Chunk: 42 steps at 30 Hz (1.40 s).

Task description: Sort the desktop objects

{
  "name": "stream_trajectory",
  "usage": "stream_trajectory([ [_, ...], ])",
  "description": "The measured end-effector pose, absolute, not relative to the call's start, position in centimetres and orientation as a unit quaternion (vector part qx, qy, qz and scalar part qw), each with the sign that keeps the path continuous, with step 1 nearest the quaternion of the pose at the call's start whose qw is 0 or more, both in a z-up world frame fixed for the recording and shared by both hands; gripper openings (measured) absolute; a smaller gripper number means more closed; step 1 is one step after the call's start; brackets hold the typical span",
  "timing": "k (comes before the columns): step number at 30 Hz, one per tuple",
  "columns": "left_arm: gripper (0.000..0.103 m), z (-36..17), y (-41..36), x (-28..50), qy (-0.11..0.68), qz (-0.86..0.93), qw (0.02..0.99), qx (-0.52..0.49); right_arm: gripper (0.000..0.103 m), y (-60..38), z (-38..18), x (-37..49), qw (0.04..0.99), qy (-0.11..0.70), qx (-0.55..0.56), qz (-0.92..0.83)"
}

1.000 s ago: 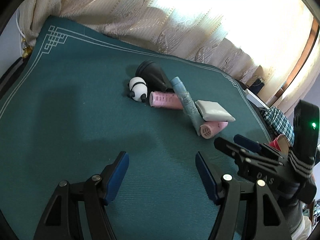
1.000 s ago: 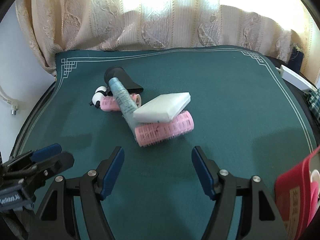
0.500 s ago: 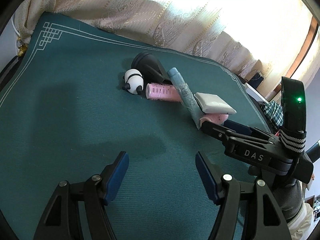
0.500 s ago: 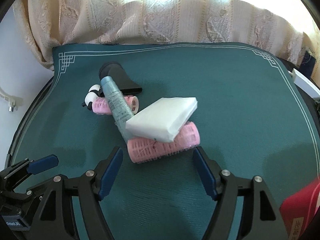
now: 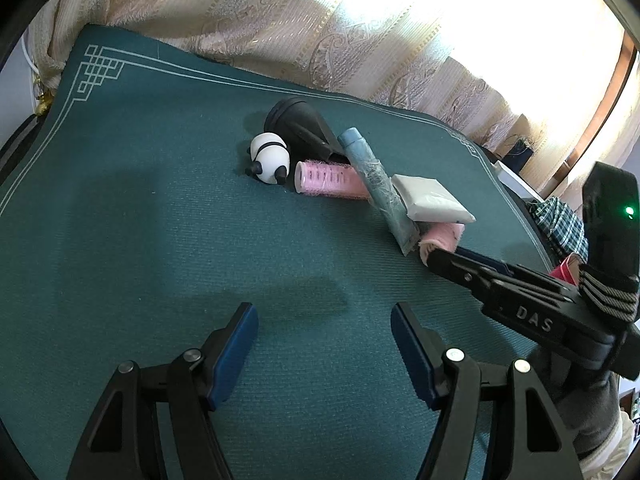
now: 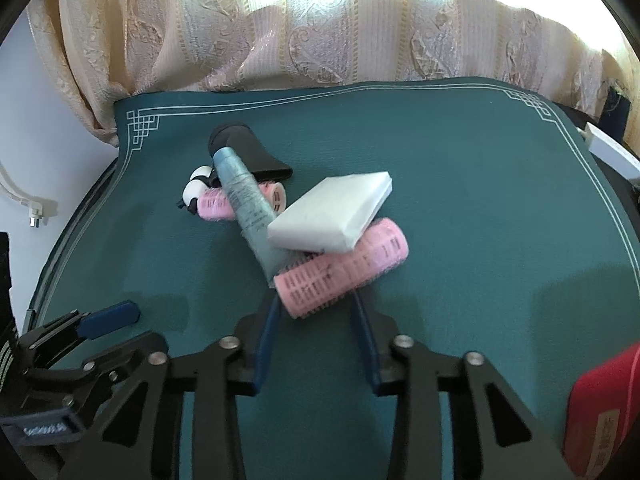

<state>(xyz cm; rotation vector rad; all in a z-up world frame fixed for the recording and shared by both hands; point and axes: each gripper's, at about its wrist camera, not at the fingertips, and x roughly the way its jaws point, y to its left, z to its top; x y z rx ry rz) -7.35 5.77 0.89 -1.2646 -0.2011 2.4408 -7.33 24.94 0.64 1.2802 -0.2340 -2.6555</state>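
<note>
A pile lies on the green mat (image 5: pixel 160 220): a panda toy (image 5: pixel 270 156), a black cone-shaped piece (image 5: pixel 298 124), a blue tube (image 5: pixel 372 172), two pink hair rollers and a white packet (image 6: pixel 336 212). The packet rests on the near pink roller (image 6: pixel 344 264), and the tube leans over the far roller (image 5: pixel 328 180). My right gripper (image 6: pixel 316 306) is closing, its blue pads against both sides of the near roller's front end. My left gripper (image 5: pixel 324 320) hangs open over bare mat, short of the pile, with nothing between its fingers.
A red case (image 6: pixel 604 408) sits at the near right edge. Beyond the mat's right side are a checked cloth (image 5: pixel 560 224) and a white box (image 6: pixel 608 148). Curtains close off the back. A plug (image 6: pixel 36 212) hangs at the far left.
My right gripper moved forward to the pile and its jaws narrowed from wide open onto the near pink roller. The left gripper stayed open and nearly still.
</note>
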Motion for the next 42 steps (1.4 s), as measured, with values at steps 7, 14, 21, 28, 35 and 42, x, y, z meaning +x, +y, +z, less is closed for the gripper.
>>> stream_trajectory([
  [7, 0.071, 1.0, 6.0, -7.4, -0.068, 0.871, 0.189, -0.449, 0.031, 25.4, 0.5, -6.6, 0.098, -0.091, 0.426, -0.895],
  [14, 0.071, 0.9, 5.9, -7.4, -0.074, 0.869, 0.192, -0.450, 0.076, 25.7, 0.6, -6.8, 0.076, -0.091, 0.425, -0.897],
  [21, 0.071, 1.0, 5.5, -7.4, -0.080, 0.866, 0.196, -0.452, 0.081, 25.1, 1.4, -9.0, 0.057, -0.050, 0.418, -0.905],
  [28, 0.071, 1.0, 5.5, -7.2, -0.081, 0.867, 0.196, -0.452, 0.081, 25.2, 0.5, -10.9, 0.099, -0.062, 0.435, -0.893],
  [35, 0.071, 1.0, 5.5, -7.2, -0.080, 0.868, 0.195, -0.450, 0.076, 24.9, 0.9, -8.9, 0.093, -0.052, 0.438, -0.893],
  [42, 0.071, 1.0, 5.6, -7.2, -0.078, 0.869, 0.194, -0.449, 0.070, 26.0, 1.7, -5.9, 0.092, -0.090, 0.425, -0.896],
])
